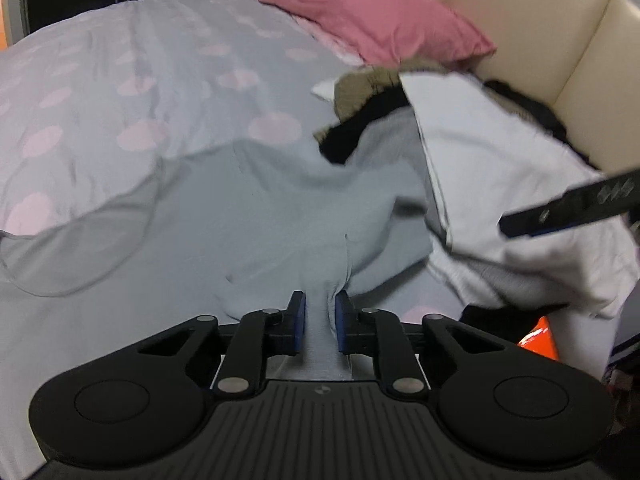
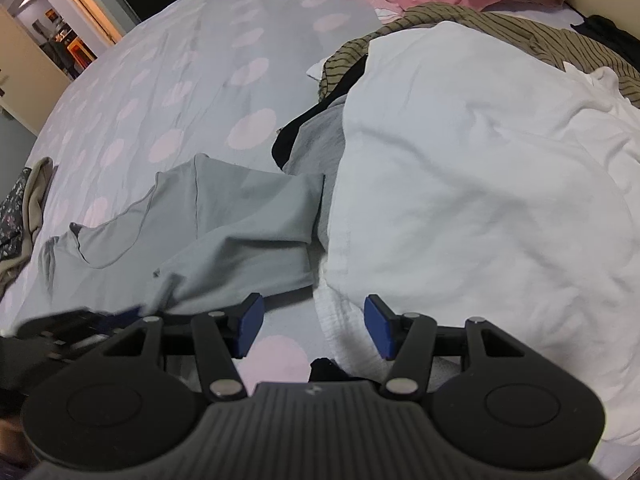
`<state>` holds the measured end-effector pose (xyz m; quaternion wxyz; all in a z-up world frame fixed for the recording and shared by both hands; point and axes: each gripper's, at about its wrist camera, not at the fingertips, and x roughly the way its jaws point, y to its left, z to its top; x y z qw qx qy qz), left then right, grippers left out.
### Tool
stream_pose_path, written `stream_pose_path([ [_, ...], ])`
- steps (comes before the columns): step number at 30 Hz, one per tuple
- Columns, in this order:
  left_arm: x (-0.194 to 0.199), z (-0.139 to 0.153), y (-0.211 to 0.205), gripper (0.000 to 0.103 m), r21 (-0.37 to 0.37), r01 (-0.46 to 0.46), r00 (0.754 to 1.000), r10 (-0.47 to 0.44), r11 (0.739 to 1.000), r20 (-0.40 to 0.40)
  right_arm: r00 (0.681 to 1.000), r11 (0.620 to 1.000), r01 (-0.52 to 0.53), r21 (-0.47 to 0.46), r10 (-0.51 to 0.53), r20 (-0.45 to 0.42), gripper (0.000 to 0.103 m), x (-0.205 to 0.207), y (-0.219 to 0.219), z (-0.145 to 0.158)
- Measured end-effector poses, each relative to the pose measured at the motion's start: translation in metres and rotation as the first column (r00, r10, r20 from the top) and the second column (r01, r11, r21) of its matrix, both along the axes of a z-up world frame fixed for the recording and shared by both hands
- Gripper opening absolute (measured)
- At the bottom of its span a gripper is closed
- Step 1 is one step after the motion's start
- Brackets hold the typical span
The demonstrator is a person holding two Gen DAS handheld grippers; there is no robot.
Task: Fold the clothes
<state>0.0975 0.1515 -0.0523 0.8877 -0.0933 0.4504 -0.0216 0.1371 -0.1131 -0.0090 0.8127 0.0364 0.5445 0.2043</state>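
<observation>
A light grey garment (image 1: 256, 216) lies crumpled on the bed. My left gripper (image 1: 320, 322) is shut on a bunched edge of it. The garment also shows in the right wrist view (image 2: 224, 224), left of a white garment (image 2: 460, 184). My right gripper (image 2: 312, 326) is open and empty, low over the bedsheet at the near edge of the white garment. One finger of the right gripper (image 1: 568, 204) shows blurred in the left wrist view, over the white garment (image 1: 500, 160).
The bed has a grey sheet with pink dots (image 1: 140, 80). A pink pillow (image 1: 372, 12) lies at the head by a cream headboard (image 1: 540, 20). A striped olive garment (image 2: 500, 28) and a black garment (image 2: 304, 124) lie under the white one. More clothes (image 2: 24, 208) lie at the bed's left edge.
</observation>
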Motion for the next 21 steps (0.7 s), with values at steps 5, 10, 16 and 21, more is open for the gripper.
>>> stream_pose_path([
  [5,-0.006,0.031,0.035,0.007,-0.051,-0.082,0.995,0.084,0.995,0.045,1.000,1.000,-0.003,-0.019,0.003,0.026,0.059,0.000,0.005,0.002],
  [10,-0.020,0.060,0.067,0.007,-0.058,-0.171,0.978,0.176,0.984,0.107,0.998,0.999,0.000,-0.048,0.003,0.056,0.059,-0.001,0.010,0.004],
  [16,-0.036,0.095,0.092,0.007,-0.059,-0.232,0.954,0.239,0.971,0.179,0.997,0.998,0.011,-0.063,-0.007,0.071,0.059,-0.002,0.005,0.006],
  [21,-0.050,0.128,0.106,0.007,-0.044,-0.268,0.934,0.271,0.962,0.233,0.997,0.997,0.021,-0.071,-0.015,0.082,0.059,-0.001,0.003,0.008],
])
